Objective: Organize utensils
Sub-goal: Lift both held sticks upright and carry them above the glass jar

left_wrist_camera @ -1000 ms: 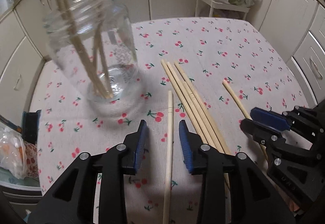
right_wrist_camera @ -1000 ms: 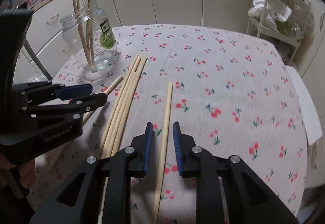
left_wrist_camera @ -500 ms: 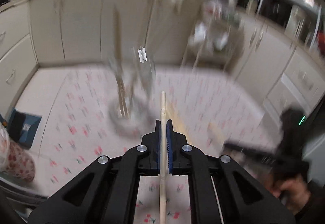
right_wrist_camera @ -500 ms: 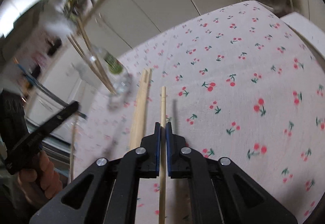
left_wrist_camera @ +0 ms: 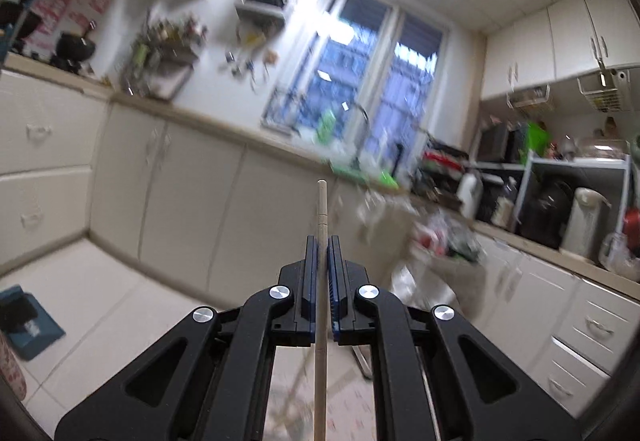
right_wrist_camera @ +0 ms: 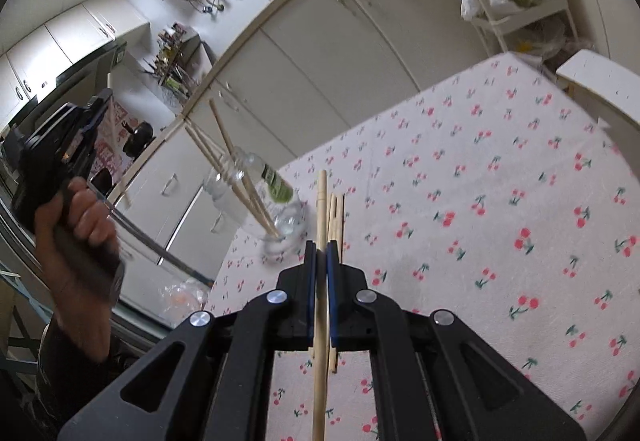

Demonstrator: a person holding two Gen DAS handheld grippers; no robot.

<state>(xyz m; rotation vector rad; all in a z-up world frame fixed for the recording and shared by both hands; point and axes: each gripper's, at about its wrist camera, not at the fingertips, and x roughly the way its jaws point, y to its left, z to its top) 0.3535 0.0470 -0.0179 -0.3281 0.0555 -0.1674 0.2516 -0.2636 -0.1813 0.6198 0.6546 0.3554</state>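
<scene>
Kitchen table [right_wrist_camera: 520, 169] under cherry cloth. Glass jar [right_wrist_camera: 276, 213] holds sorted chopsticks; few still lie loose beside. Left gripper [left_wrist_camera: 321, 241] and right gripper [right_wrist_camera: 321, 245] each clamped tight on one chopstick, lengthwise along fingers, likely for aimed drop into jar.

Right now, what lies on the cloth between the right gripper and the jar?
In the right wrist view, loose chopsticks lie between the right gripper and the glass jar.
</scene>
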